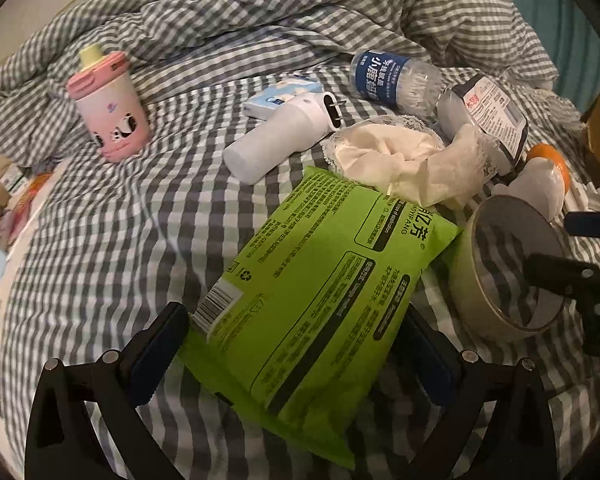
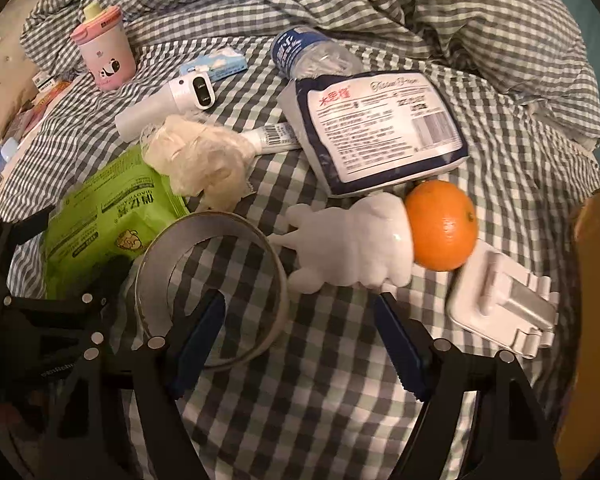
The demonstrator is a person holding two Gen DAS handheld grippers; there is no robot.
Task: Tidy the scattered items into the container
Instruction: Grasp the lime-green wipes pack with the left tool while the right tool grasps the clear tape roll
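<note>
A green wet-wipes pack [image 1: 316, 280] lies on the checked bed sheet between the fingers of my left gripper [image 1: 296, 344], which is open around its near end. It also shows in the right wrist view [image 2: 104, 220]. My right gripper [image 2: 300, 332] is open, with its left finger inside a roll of tape [image 2: 212, 280] and its right finger outside it. The tape also shows in the left wrist view [image 1: 512, 264]. A white plastic figure [image 2: 348, 240] and an orange [image 2: 440, 226] lie just beyond. A brown cardboard box [image 2: 596, 320] stands at the right edge.
On the sheet lie a pink cup [image 1: 108, 108], a white handheld device [image 1: 284, 136], a cotton-swab bottle [image 1: 396, 76], a tissue pack [image 2: 380, 128], crumpled cloth [image 2: 204, 156], a small blue box [image 2: 216, 64] and a white hinged clip [image 2: 504, 304]. A rumpled duvet [image 1: 300, 12] is heaped behind.
</note>
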